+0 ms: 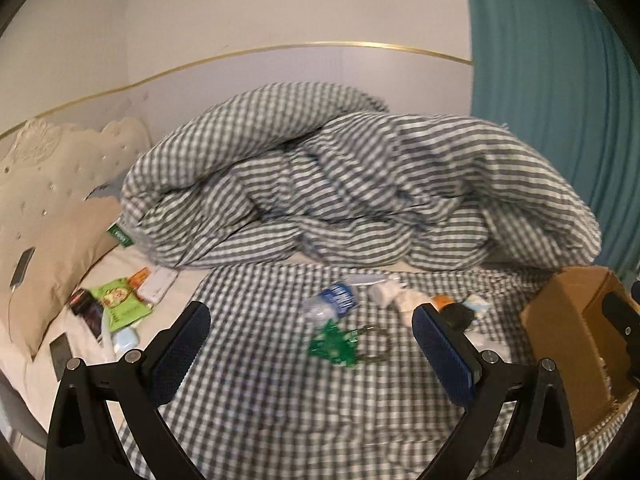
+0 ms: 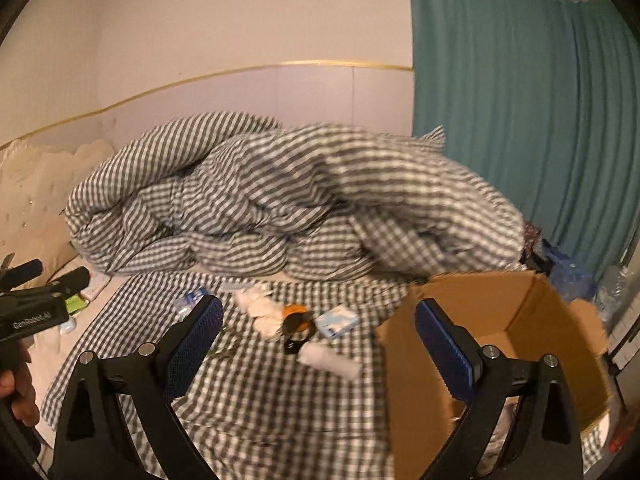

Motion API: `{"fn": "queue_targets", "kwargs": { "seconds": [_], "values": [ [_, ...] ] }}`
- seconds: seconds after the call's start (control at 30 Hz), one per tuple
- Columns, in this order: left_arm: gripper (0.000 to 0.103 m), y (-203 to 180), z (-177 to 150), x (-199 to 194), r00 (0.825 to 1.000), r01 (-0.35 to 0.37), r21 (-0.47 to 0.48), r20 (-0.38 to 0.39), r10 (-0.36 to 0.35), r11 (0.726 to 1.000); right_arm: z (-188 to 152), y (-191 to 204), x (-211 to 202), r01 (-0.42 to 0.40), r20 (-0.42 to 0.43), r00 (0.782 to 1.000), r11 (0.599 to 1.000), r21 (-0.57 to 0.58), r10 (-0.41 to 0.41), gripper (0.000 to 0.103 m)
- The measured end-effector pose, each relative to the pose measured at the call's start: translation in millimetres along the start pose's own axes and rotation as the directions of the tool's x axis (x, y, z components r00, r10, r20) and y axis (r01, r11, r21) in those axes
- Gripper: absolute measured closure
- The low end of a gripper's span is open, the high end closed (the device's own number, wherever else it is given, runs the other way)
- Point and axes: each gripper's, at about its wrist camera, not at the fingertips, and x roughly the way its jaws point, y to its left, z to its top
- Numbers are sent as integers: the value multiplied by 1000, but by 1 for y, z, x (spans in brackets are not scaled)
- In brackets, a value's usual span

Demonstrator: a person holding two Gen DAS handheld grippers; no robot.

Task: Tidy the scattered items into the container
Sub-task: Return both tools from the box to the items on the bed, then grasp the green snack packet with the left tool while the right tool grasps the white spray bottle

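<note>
An open cardboard box stands on the checked sheet at the right; it also shows in the left wrist view. Scattered on the sheet are a clear water bottle, a green toy with keys, crumpled white tissue, a black and orange item, a small blue-white packet and a white tube. My left gripper is open and empty above the sheet. My right gripper is open and empty, with its right finger over the box.
A bundled checked duvet fills the back of the bed. Green snack packets and other small items lie by a beige pillow at the left. A teal curtain hangs at the right. The left gripper's body shows at the left edge of the right wrist view.
</note>
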Motion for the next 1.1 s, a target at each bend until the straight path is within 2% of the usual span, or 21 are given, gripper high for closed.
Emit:
{"fn": "queue_targets", "kwargs": {
  "seconds": [0.13, 0.4, 0.57, 0.67, 0.8, 1.1],
  "values": [
    [0, 15, -4, 12, 1000, 8, -28, -13, -8, 1000, -3, 13, 17, -7, -22, 1000, 999, -32, 7, 6],
    [0, 2, -18, 59, 997, 27, 10, -70, -26, 1000, -15, 21, 62, 9, -73, 997, 997, -81, -15, 6],
    [0, -8, -29, 104, 988, 68, 3, -135, -67, 998, -38, 5, 106, -28, -164, 986, 1000, -10, 26, 6],
    [0, -13, -34, 129, 986, 57, 22, -158, -53, 998, -49, 0, 125, -18, -188, 982, 1000, -3, 17, 6],
    [0, -21, -50, 172, 973, 58, 39, -225, -48, 998, -57, -2, 152, 1, -220, 976, 1000, -30, -8, 6],
    [0, -37, -76, 236, 952, 84, 33, -299, -71, 996, -74, -13, 194, 23, -276, 961, 999, -36, -32, 6]
  ]
}}
